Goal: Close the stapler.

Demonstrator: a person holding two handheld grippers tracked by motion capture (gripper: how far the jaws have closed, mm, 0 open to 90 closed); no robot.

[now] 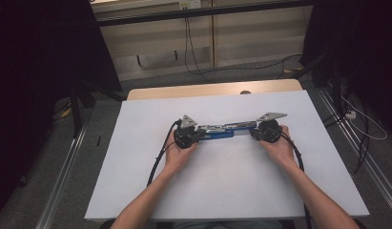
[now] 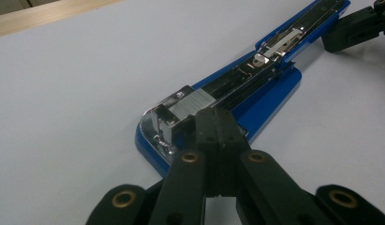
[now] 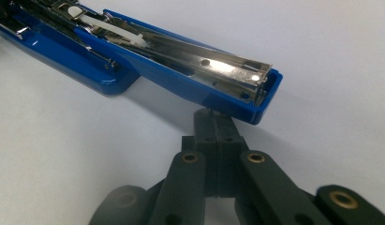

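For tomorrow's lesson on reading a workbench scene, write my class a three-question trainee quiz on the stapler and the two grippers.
1. True or false: the blue stapler lies swung open on the white table.
2. Is the left gripper open or shut?
3. Which stapler part lies at the right gripper: A, the base with the magazine, or B, the swung-out cover?
Key: 1 true; 2 shut; 3 B.

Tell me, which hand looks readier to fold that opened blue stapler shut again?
Probably the right. The right gripper, jaws shut, sits under the tip of the stapler's swung-open lid, ready to push it over. The left gripper, also shut, rests at the staple-loaded base end, better suited to steadying it.
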